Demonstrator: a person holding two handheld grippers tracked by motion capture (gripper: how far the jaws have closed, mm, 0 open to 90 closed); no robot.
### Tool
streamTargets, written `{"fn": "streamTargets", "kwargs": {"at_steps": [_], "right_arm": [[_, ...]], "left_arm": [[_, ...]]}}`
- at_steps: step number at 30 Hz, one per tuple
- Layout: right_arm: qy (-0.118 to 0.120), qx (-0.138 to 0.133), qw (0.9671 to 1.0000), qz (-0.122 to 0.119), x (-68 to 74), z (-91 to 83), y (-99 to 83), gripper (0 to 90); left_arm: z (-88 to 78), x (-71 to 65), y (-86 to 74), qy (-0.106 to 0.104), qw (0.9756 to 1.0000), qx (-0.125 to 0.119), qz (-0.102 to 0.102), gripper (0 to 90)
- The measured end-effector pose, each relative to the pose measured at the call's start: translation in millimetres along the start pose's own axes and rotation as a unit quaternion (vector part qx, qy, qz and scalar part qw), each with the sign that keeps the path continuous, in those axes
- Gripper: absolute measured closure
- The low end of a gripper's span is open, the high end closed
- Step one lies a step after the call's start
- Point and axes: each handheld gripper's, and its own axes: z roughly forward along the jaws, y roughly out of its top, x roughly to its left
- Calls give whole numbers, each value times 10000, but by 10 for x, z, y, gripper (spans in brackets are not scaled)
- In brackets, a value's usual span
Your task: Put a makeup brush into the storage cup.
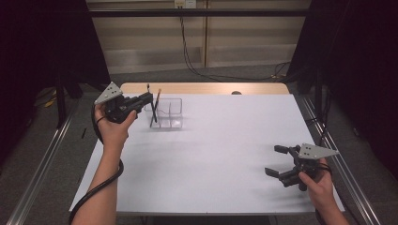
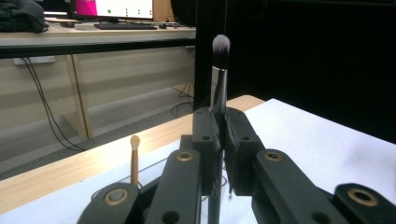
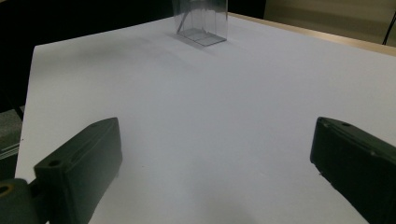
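Between the closed jaws of the left gripper point(image 2: 219, 140) a black-handled makeup brush point(image 2: 218, 79) is clamped, seen in the left gripper view with its silver ferrule and grey bristle tip standing upright toward twelve o'clock above the pads. At about seven o'clock from that brush, lower and farther off, a second, tan-handled brush point(image 2: 134, 158) is seen standing upright. From the high view the left gripper point(image 1: 146, 99) is held at roughly ten o'clock on the white table point(image 1: 225, 154), and the black brush point(image 1: 150, 104) is gripped just at the left wall of a clear compartment organizer point(image 1: 170, 112); whether its lower end rests inside a compartment cannot be told. The tan-handled brush point(image 1: 155, 110) is leaned in the organizer's left side, close beside the black one. The left hand point(image 1: 112, 126) is wrapped around the gripper body, and a cable is trailed down along the forearm toward six o'clock.

At about four o'clock on the table the right gripper point(image 1: 277, 160) is held by the right hand point(image 1: 319, 180), well apart from the organizer. Its jaws are spread wide and nothing is held between them; in the right gripper view point(image 3: 215, 154) bare white tabletop is seen between the two black pads, and the organizer point(image 3: 201, 23) is seen far off at twelve o'clock
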Motion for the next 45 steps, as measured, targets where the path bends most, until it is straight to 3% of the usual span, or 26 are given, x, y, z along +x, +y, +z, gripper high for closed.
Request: {"fn": "streamTargets", "kwargs": {"at_steps": [45], "right_arm": [[21,-45,10000,12,-7,-22,-7,19]], "left_arm": [[172,106,362,180,9997,-107,82,838]]}}
